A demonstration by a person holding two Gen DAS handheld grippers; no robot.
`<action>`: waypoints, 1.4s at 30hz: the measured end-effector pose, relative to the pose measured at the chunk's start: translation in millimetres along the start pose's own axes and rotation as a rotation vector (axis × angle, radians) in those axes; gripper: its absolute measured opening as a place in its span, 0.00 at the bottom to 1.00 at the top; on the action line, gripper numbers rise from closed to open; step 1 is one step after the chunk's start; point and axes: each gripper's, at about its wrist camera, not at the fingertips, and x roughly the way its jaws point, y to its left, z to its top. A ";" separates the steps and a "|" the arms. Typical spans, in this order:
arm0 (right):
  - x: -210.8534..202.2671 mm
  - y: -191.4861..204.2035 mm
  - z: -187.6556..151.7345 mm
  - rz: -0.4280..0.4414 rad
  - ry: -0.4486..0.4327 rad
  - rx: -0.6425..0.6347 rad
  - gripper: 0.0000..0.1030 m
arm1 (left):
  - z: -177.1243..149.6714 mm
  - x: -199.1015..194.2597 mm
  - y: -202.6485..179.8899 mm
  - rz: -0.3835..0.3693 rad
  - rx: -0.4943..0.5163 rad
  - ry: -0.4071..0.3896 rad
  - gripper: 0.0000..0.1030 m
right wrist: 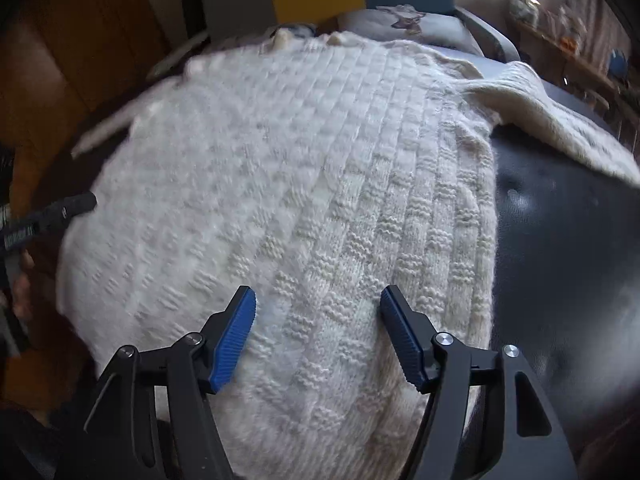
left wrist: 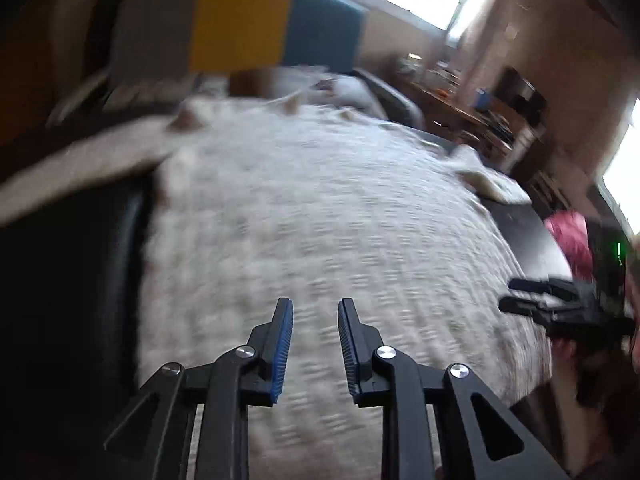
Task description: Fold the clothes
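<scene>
We are looking down on a cream knitted sweater [right wrist: 304, 184] that is lying spread flat across a dark, glossy padded surface [right wrist: 560, 240], one sleeve [right wrist: 560, 120] trailing off toward the upper right. We are holding the left gripper [left wrist: 315, 308] above the near part of the knit, its blue-padded jaws standing slightly apart with nothing between them and only the fabric showing in the gap below. The right gripper [right wrist: 318, 300] is hanging over the sweater's near right portion, jaws spread wide and released, gripping nothing. In the left wrist view the right gripper is poking in from the right edge beside a pink sleeve [left wrist: 572, 240]. Behind the sweater, grey, yellow and blue panels [left wrist: 240, 28] are standing against the wall, though motion blur is softening much of the left wrist view.
</scene>
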 end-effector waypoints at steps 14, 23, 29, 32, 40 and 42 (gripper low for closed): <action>-41.7 -113.9 -9.7 0.050 -0.153 0.283 0.72 | 69.4 87.0 -100.8 -0.109 0.220 0.067 0.23; -78.8 -283.2 47.0 -0.333 -0.212 0.362 0.68 | 165.4 185.9 -173.0 -0.084 0.408 0.002 0.23; -46.9 -393.4 112.2 -0.502 -0.100 0.353 0.67 | 185.2 244.4 -175.3 -0.071 0.419 0.061 0.23; -22.5 -430.5 133.4 -0.528 -0.023 0.363 0.67 | 184.6 257.4 -169.2 -0.086 0.391 0.087 0.23; -7.1 -461.7 111.6 -0.468 0.104 0.420 0.67 | 186.3 261.7 -160.4 -0.134 0.335 0.098 0.24; -10.5 -463.3 104.2 -0.453 0.096 0.446 0.67 | 186.1 261.7 -161.4 -0.129 0.338 0.098 0.24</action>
